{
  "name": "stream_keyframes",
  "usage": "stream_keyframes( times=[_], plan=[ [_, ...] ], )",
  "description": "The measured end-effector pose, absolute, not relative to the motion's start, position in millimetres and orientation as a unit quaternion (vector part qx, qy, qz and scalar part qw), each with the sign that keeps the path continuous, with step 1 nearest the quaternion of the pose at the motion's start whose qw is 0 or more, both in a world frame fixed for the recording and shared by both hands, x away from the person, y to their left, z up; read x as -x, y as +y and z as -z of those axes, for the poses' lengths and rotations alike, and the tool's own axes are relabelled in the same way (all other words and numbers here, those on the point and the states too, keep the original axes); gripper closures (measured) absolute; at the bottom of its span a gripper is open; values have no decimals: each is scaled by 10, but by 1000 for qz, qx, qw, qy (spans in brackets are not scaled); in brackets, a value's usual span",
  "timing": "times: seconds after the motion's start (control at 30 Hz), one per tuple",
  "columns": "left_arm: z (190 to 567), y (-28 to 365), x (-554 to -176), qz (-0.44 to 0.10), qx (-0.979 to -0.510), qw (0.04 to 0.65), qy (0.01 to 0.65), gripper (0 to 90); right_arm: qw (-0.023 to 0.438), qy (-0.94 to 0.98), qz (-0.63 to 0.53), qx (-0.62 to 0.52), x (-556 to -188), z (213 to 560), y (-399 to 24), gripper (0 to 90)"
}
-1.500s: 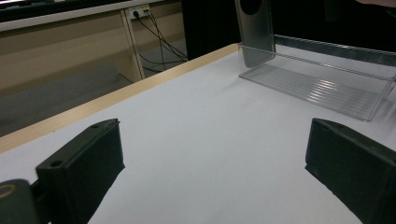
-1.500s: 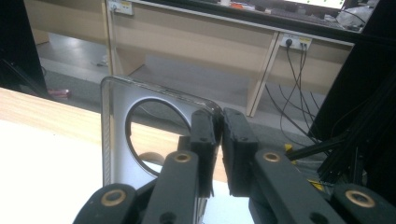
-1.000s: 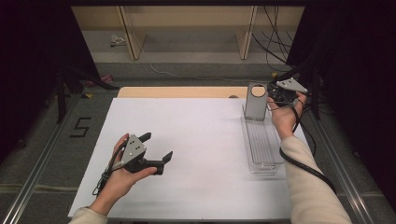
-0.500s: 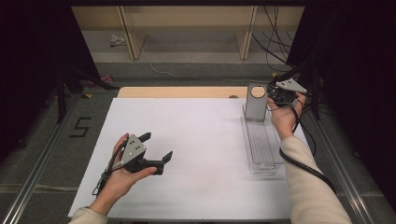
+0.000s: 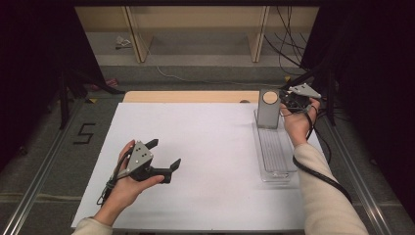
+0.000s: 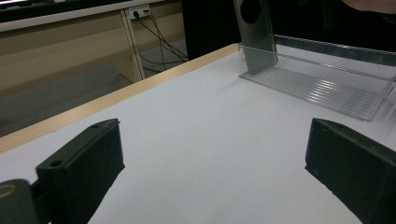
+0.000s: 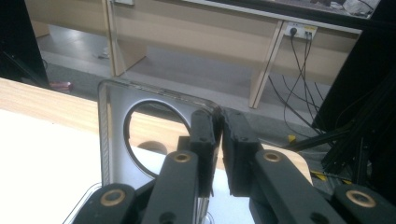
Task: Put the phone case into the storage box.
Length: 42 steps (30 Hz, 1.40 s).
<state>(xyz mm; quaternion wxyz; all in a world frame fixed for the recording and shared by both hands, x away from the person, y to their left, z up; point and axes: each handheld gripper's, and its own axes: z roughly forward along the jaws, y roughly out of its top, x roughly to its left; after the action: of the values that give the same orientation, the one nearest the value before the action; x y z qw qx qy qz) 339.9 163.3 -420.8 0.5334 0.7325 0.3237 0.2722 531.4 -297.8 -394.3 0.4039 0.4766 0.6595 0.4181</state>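
A grey flat panel with a round hole near its top stands upright at the far end of a clear ribbed plastic tray on the right of the white table top. My right gripper is shut on the panel's upper right edge. In the right gripper view the two pads of the right gripper pinch the rim of the panel beside the hole. My left gripper rests in a hand at the front left, open, with nothing between its jaws. From the left gripper view, the left gripper faces the panel and tray.
The white sheet covers a wooden table whose far edge shows as a bare strip. Wooden shelf legs and cables stand on the floor beyond. Dark frames flank both sides.
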Motion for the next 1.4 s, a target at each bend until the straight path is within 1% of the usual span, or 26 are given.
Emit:
stream_keyframes(
  times=[0.2,0.3,0.63,0.73,0.8,0.93,1.1,1.3,1.4],
  plan=[
    [4205,1631,-3397,-272,-733,534,323,37,403,656,-421,-480,-5320,3955,-2993,829],
    [4208,1631,-3397,-272,-732,534,324,37,404,654,-421,-481,-5325,3961,-3008,807],
    [4205,1632,-3397,-272,-732,534,324,37,394,649,-425,-492,-5352,3982,-3060,683],
    [4208,1633,-3398,-272,-733,533,323,37,390,646,-429,-497,-5353,3973,-3068,631],
    [4207,1633,-3395,-271,-732,534,324,37,385,644,-432,-500,-5352,3965,-3074,579],
    [4196,1640,-3394,-270,-730,537,326,40,375,638,-440,-509,-5332,3951,-3093,443],
    [4199,1650,-3397,-271,-731,535,326,40,363,643,-441,-510,-5294,3956,-3106,339],
    [4192,1648,-3393,-272,-730,536,326,40,361,635,-442,-520,-5215,3933,-3191,266],
    [4192,1644,-3392,-271,-731,535,326,41,358,638,-443,-518,-5184,3930,-3207,252]
  ],
)
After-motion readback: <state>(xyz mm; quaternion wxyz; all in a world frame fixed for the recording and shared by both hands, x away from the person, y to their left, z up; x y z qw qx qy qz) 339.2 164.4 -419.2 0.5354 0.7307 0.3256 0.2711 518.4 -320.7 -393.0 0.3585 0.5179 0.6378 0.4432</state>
